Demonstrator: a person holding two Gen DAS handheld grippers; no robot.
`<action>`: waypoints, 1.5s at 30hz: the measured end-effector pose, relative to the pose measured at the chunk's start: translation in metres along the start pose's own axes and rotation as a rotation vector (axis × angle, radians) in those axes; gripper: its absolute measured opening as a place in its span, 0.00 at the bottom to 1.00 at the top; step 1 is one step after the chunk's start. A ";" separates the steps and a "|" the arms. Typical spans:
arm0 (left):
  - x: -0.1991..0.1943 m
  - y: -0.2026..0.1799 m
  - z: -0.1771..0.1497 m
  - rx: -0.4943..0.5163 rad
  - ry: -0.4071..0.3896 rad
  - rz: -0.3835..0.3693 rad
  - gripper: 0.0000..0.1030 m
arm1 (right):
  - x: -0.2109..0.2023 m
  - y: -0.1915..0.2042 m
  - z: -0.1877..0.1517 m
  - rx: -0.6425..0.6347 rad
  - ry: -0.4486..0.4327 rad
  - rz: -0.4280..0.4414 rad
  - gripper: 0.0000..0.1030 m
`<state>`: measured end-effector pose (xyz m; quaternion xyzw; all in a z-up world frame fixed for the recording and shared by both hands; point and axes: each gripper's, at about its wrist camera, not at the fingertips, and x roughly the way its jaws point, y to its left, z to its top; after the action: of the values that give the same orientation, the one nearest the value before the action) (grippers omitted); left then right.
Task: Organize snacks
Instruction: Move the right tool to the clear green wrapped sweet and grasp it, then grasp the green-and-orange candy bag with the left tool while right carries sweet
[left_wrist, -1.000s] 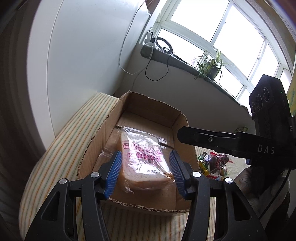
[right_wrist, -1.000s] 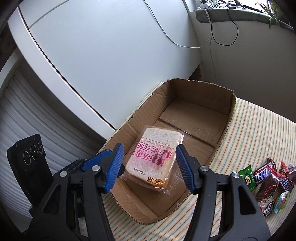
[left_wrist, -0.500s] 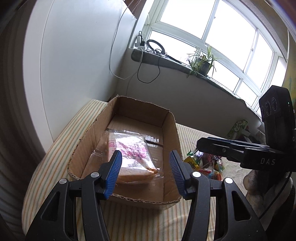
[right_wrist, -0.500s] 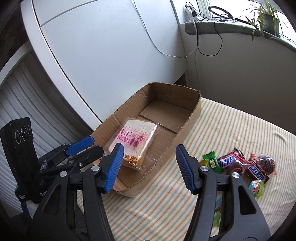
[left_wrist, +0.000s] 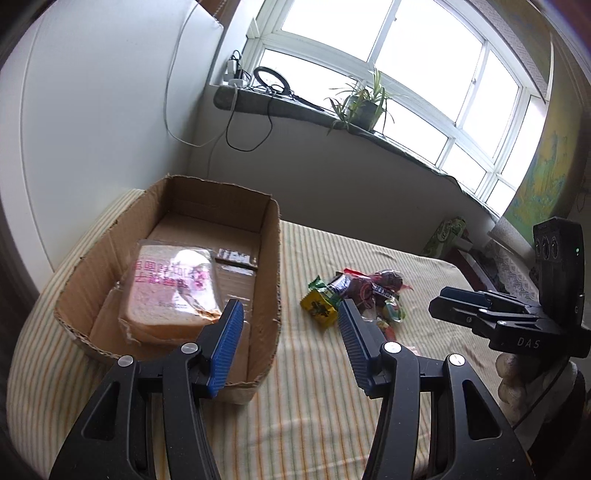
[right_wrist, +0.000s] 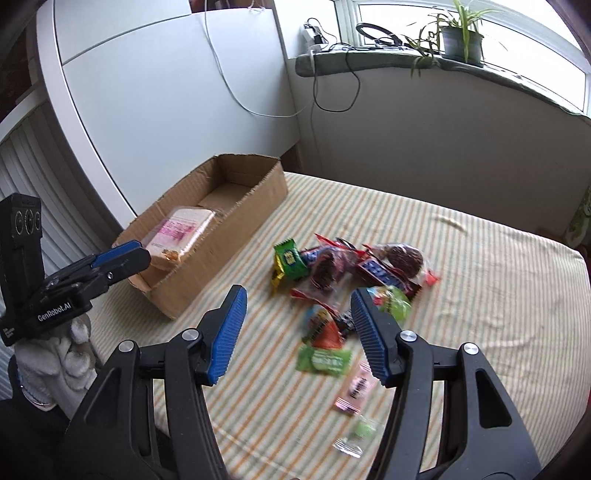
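A bagged slice of bread (left_wrist: 173, 288) (right_wrist: 181, 230) lies in the near end of an open cardboard box (left_wrist: 271, 258) (right_wrist: 236, 218) on the striped bed. A heap of wrapped snacks (left_wrist: 354, 291) (right_wrist: 347, 269) sits on the bedcover to the right of the box. My left gripper (left_wrist: 290, 325) is open and empty, hovering over the box's right wall and the bare cover beside it. My right gripper (right_wrist: 299, 314) is open and empty above the near side of the snack heap, with a green packet (right_wrist: 325, 360) showing between its fingers below.
The striped bedcover (right_wrist: 480, 295) stretches right of the heap. A white cabinet (right_wrist: 166, 92) stands behind the box. The windowsill (left_wrist: 332, 114) carries a potted plant and cables. A gloved hand (right_wrist: 70, 350) holds the left gripper at the bed's near left edge.
Both grippers swung right, away from the bread in the box. The right one now hangs over the snack heap; the left one sits past the box's right wall. The bread stays put.
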<state>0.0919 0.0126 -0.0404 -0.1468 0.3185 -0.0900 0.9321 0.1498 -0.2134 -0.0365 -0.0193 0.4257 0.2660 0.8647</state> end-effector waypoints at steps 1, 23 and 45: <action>0.003 -0.003 -0.001 0.001 0.008 -0.010 0.51 | 0.000 -0.005 -0.006 0.003 0.012 -0.011 0.60; 0.075 -0.078 -0.031 0.061 0.188 -0.099 0.51 | 0.019 -0.022 -0.094 -0.013 0.097 -0.115 0.60; 0.121 -0.102 -0.038 0.143 0.256 -0.029 0.53 | 0.012 -0.026 -0.097 -0.029 0.063 -0.158 0.23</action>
<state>0.1552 -0.1230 -0.1039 -0.0718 0.4254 -0.1438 0.8906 0.0978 -0.2552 -0.1122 -0.0739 0.4460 0.2025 0.8687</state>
